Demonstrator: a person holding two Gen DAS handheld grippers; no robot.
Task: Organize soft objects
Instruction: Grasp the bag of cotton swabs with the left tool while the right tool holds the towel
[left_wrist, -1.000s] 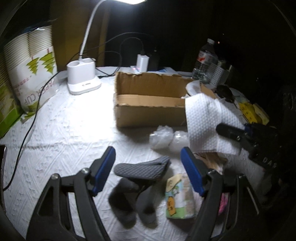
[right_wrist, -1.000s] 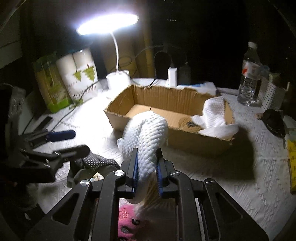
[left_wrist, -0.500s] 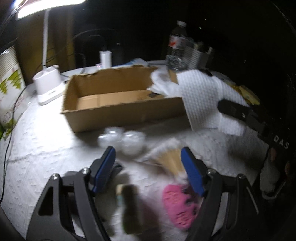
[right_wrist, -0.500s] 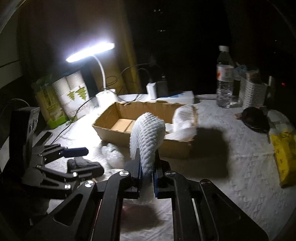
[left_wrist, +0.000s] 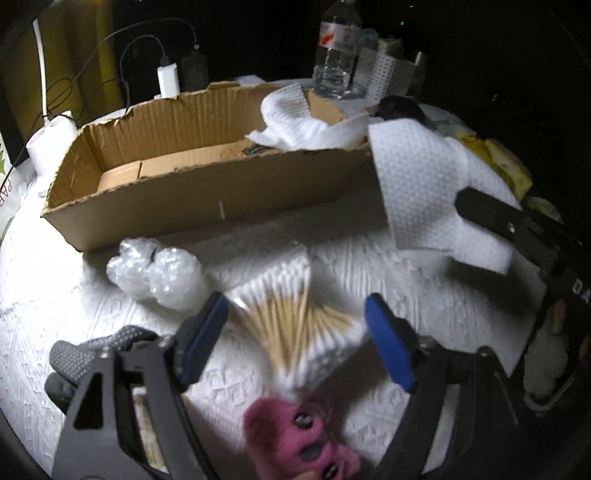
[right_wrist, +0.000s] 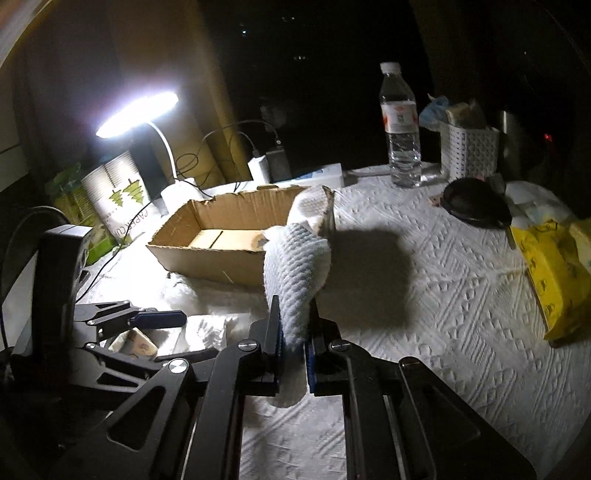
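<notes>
From the left wrist view, the left gripper (left_wrist: 295, 332) hangs with its jaws wide, having just been opening, over a pack of cotton swabs (left_wrist: 291, 317) on the tabletop (left_wrist: 74, 295); nothing is pressed between them. A pink plush toy (left_wrist: 295, 439) lies just below, bubble wrap (left_wrist: 155, 273) beside the cardboard box (left_wrist: 207, 184), and a grey sock (left_wrist: 92, 350) to the left.

From the right wrist view, the right gripper (right_wrist: 293, 332) pinches a white cloth (right_wrist: 291, 266), lifted just in front of the box (right_wrist: 221, 236), where another white cloth (right_wrist: 310, 206) drapes over the corner.
</notes>
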